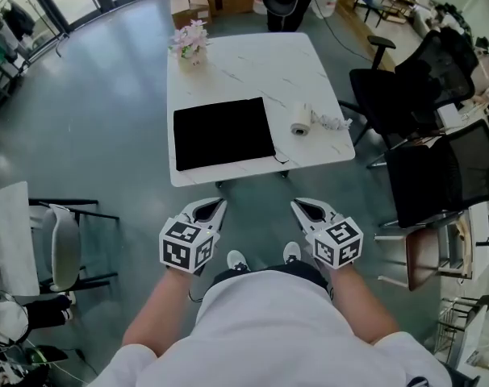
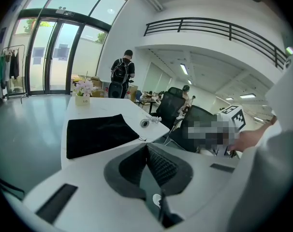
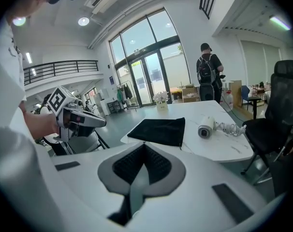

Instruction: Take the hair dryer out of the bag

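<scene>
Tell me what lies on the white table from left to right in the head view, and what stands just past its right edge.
In order: black bag → white hair dryer → its coiled cord → black office chair. The flower pot sits farther back, in line with the bag's left end, so it is left out.

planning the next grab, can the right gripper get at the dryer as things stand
Probably yes, once it moves in: the right gripper is shut and short of the table, but the dryer lies uncovered beside the bag.
</scene>
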{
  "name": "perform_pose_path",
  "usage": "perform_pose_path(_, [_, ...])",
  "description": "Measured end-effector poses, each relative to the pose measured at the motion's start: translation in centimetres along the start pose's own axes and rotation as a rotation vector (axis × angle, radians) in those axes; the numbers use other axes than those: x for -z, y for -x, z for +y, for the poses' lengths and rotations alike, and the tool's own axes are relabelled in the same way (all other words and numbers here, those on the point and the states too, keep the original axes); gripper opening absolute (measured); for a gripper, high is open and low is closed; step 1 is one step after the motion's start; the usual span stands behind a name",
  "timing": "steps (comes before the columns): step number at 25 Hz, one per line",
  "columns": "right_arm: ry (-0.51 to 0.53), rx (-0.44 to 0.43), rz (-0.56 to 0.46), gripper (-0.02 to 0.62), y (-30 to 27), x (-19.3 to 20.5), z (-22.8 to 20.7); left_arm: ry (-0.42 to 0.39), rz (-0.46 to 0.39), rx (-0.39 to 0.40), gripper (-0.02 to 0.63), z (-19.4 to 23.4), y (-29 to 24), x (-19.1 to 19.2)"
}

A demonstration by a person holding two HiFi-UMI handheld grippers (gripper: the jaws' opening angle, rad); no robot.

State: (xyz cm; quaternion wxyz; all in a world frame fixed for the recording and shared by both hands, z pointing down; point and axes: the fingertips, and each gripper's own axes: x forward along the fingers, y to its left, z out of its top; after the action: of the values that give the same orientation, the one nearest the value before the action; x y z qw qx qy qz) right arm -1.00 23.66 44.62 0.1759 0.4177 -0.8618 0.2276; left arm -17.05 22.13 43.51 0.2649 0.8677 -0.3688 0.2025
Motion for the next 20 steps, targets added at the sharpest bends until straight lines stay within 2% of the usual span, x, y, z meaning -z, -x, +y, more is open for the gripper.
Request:
perform_pose_path(9, [0.068, -0.051, -0.008, 0.015, 2.1, -1.3, -0.8, 0.025, -0.042, -0.043, 0.015, -2.5, -0.1, -0.7])
perform_pose_path(20, [0.069, -0.092, -0.005, 0.014, 2.9, -0.5, -1.8, 0.02, -0.038, -0.102, 0.016, -3.8, 0.0, -0.3])
